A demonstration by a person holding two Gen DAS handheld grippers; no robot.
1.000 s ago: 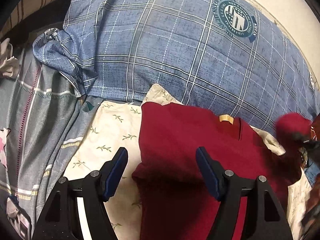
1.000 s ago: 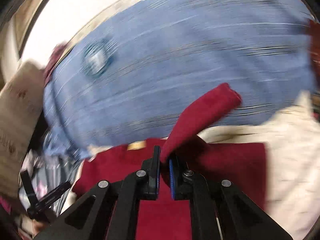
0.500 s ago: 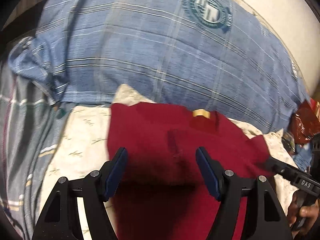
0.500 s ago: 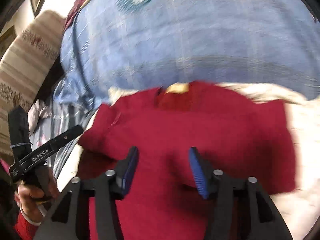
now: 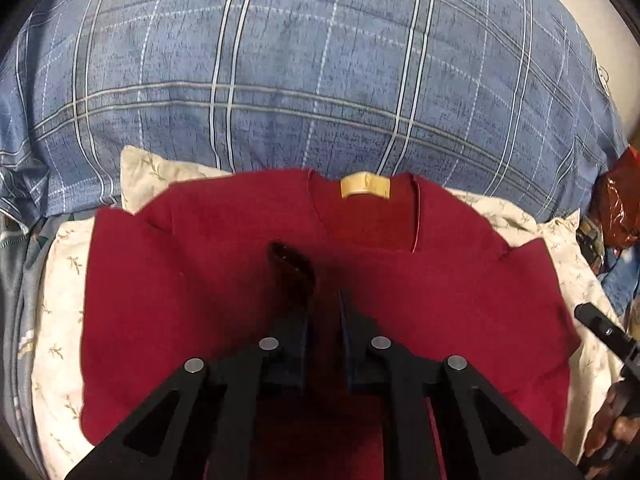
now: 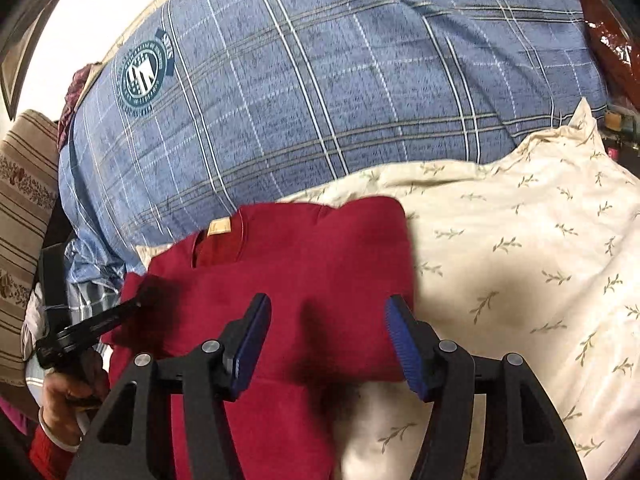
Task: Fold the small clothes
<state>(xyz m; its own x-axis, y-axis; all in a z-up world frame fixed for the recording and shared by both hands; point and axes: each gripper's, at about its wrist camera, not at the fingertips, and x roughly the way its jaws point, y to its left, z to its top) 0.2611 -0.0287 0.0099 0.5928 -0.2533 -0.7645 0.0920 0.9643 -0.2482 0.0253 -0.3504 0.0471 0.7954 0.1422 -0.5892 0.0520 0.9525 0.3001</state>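
Observation:
A dark red top [image 5: 440, 300] with a yellow neck label [image 5: 364, 187] lies flat on a cream leaf-print pillow [image 5: 64, 280], collar away from me. My left gripper [image 5: 322, 300] rests on its middle just below the collar, fingers drawn together; whether a fold sits between them I cannot tell. In the right wrist view the top [image 6: 320, 264] has its right side folded in. My right gripper [image 6: 327, 306] hovers over that folded part, its jaws opening, pads clear of the cloth. The left gripper [image 6: 132, 306] shows at the top's left edge, the right gripper [image 5: 600, 328] at the far right.
A big blue plaid pillow [image 5: 320, 80] with a round crest [image 6: 144, 76] rises right behind the top. A red-brown plastic bag [image 5: 616, 208] lies at the right. Grey patterned bedding [image 5: 16, 300] and a striped cushion [image 6: 24, 216] are at the left. A hand [image 6: 72, 392] holds the left gripper.
The right gripper let go of the red sleeve, which now lies folded over the top, and swung right over its edge. The left gripper moved in below the collar and shut.

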